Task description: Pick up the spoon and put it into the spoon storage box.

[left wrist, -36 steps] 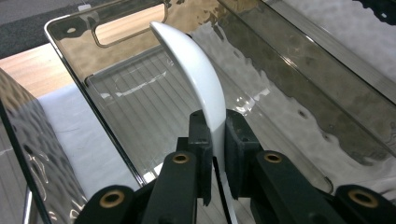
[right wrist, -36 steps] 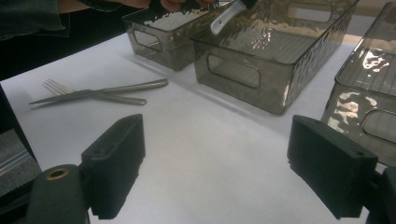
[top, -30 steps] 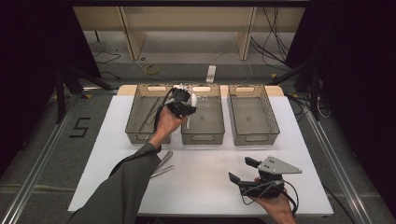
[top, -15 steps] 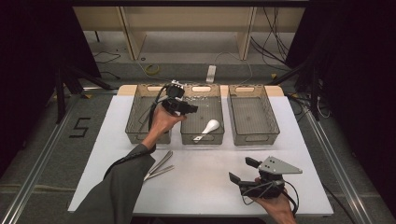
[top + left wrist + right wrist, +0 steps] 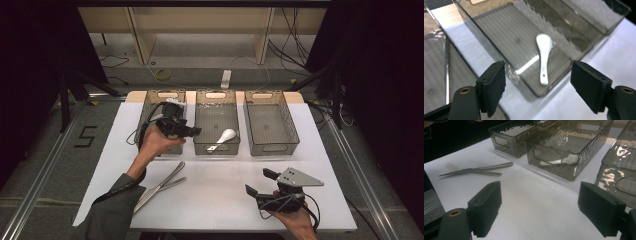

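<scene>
A white spoon [image 5: 223,137] lies in the near end of the middle smoky plastic bin [image 5: 216,149], bowl toward the far right. My left gripper [image 5: 196,131] hovers over the near end of the left bin [image 5: 150,107], pointing right at the spoon. Its jaws have just been opening and stand wide with nothing between them. In the left gripper view the spoon [image 5: 544,53] rests on the bin floor beyond the left gripper [image 5: 537,75]. My right gripper [image 5: 256,181] rests low at the table's near right, open and empty, as the right gripper view [image 5: 540,195] confirms.
A knife and fork [image 5: 160,185] lie crossed on the white table [image 5: 215,200] near the front left; the fork [image 5: 456,167] and knife [image 5: 481,168] are also seen from the right gripper. A third bin [image 5: 272,122] stands at the right. Shelving and cables sit beyond the table.
The left gripper let the spoon go into the middle bin, opened its jaws, and drew back left and toward the near side. The right gripper has stayed put.
</scene>
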Motion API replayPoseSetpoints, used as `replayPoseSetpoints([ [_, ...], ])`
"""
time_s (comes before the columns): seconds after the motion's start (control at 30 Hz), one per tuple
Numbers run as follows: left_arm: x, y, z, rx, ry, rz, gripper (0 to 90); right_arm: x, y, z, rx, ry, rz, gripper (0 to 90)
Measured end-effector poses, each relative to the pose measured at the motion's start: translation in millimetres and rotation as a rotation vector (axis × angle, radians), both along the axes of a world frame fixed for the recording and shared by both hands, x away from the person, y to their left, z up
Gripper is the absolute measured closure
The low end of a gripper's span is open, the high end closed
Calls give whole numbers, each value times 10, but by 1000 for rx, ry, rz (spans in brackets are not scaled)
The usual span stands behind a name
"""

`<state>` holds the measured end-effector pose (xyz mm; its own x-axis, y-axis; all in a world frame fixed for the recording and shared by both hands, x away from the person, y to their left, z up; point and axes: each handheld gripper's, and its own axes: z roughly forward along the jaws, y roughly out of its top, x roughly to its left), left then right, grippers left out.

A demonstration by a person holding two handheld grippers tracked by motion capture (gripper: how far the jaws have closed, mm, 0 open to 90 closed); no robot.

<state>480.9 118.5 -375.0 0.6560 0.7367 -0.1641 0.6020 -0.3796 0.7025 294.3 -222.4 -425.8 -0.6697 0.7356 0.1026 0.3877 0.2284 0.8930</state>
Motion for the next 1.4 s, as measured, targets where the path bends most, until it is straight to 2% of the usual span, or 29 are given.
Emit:
replayPoseSetpoints([
  [0.03, -23, 29, 8, 7, -8, 2, 271, 1, 1, 1, 2, -2, 1, 201],
  [0.07, -50, 60, 16, -8, -12, 6, 274, 0, 2, 2, 2, -1, 1, 201],
  [0.13, -86, 104, 11, -10, -4, -2, 272, -3, 6, 2, -2, -3, 1, 202],
  [0.23, -150, 135, -42, 34, 9, -23, 252, -4, 2, 2, -4, -5, 0, 202],
  [0.3, -178, 149, -70, 42, 19, -34, 231, -4, -5, 2, -2, -4, -1, 202],
  [0.4, -209, 176, -103, 58, 34, -38, 224, -3, -4, 3, 0, -5, 1, 202],
  [0.53, -245, 238, -149, 98, 47, -25, 214, -4, -1, 2, -2, -6, 2, 203],
  [0.63, -285, 310, -172, 112, 65, -25, 215, -3, -2, 1, -3, -5, 1, 203],
  [0.97, -451, 400, -274, 235, 142, -39, 250, -7, 10, -1, -11, -2, 5, 204],
  [1.1, -501, 413, -346, 262, 170, -41, 251, -8, 10, 0, -9, -3, 5, 204],
  [1.4, -556, 455, -449, 283, 198, -43, 226, -9, 13, 0, -11, -4, 7, 204],
])
